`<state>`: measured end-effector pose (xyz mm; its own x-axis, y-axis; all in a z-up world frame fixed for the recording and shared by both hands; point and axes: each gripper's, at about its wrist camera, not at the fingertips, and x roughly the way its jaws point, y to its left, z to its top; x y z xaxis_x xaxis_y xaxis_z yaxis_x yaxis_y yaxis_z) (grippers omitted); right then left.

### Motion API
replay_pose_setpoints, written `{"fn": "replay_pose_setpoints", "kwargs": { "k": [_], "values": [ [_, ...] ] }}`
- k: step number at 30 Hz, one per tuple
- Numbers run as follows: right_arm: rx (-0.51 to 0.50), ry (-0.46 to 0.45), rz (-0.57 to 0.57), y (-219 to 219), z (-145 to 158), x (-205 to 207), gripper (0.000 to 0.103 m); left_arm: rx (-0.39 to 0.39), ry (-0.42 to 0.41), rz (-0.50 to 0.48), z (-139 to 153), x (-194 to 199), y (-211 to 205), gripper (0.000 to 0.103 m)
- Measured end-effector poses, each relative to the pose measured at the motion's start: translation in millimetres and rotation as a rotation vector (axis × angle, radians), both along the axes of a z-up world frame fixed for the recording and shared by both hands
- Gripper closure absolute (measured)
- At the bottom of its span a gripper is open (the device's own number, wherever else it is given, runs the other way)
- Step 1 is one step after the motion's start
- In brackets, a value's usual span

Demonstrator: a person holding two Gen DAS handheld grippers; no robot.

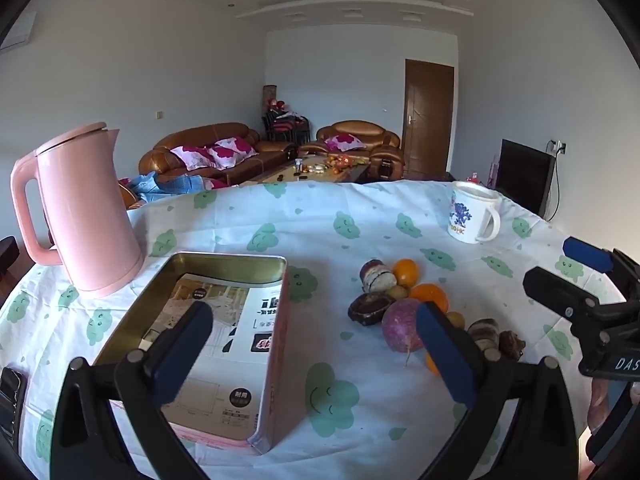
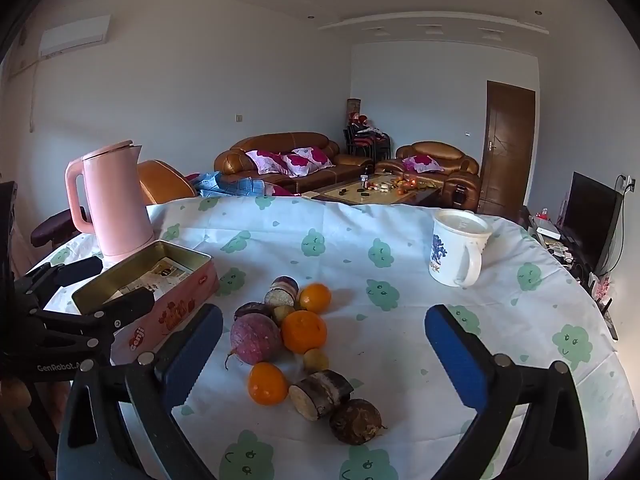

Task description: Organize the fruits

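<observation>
A heap of produce lies on the tablecloth: three oranges, a purple round root, small yellow-brown fruits, cut dark tuber pieces and a brown round tuber. The heap also shows in the left wrist view. An open pink tin with a paper inside stands left of the heap, also in the right wrist view. My left gripper is open, its fingers over the tin and the heap. My right gripper is open around the heap, above the table.
A pink kettle stands at the back left, behind the tin. A white mug with a blue print stands at the back right. The round table carries a cloth with green cloud prints. Sofas and a coffee table stand beyond.
</observation>
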<state>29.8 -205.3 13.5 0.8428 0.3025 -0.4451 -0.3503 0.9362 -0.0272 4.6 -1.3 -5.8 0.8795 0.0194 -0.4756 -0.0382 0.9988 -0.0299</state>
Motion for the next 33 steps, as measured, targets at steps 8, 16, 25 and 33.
{"fn": "replay_pose_setpoints", "kwargs": {
  "k": [8,16,25,33],
  "values": [
    [0.006,0.002,0.004,-0.3,-1.1,-1.7,0.001,0.002,-0.001,0.0,-0.1,-0.4,0.3,0.0],
    [0.011,0.004,0.005,-0.5,-1.8,-1.9,0.001,0.003,-0.001,0.001,0.0,-0.9,0.8,0.0],
    [0.008,0.006,0.005,1.5,-3.1,-2.2,0.001,0.002,0.0,0.002,0.0,-2.2,1.3,0.0],
    [0.015,0.009,0.003,2.2,-5.1,-1.9,0.001,0.0,0.002,0.003,0.2,-2.8,1.6,0.0]
  ]
}}
